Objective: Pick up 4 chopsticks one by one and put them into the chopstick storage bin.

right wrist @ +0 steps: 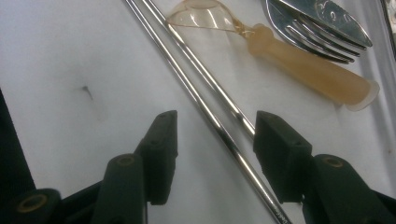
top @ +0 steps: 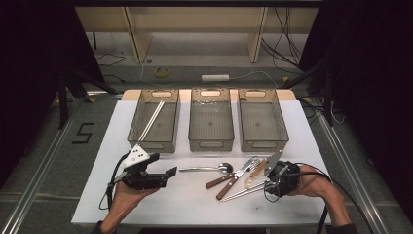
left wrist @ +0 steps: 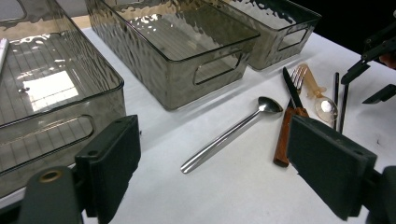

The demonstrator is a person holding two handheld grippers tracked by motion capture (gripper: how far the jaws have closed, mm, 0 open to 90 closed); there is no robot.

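R claw (right wrist: 212, 140) open astride metal chopsticks (right wrist: 201, 77), pads not touching.

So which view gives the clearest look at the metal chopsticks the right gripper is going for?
The right gripper view: the metal chopsticks run close up between the right gripper's open jaws, apart from both pads. The high view shows them small, beside that gripper. The left gripper view shows thin dark rods far off.

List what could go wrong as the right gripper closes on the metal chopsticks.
The right gripper straddles two thin metal chopsticks lying flat on the table; its pads could catch just one or slip off both. The amber plastic spoon and fork lie close, so lifting may drag or knock them.
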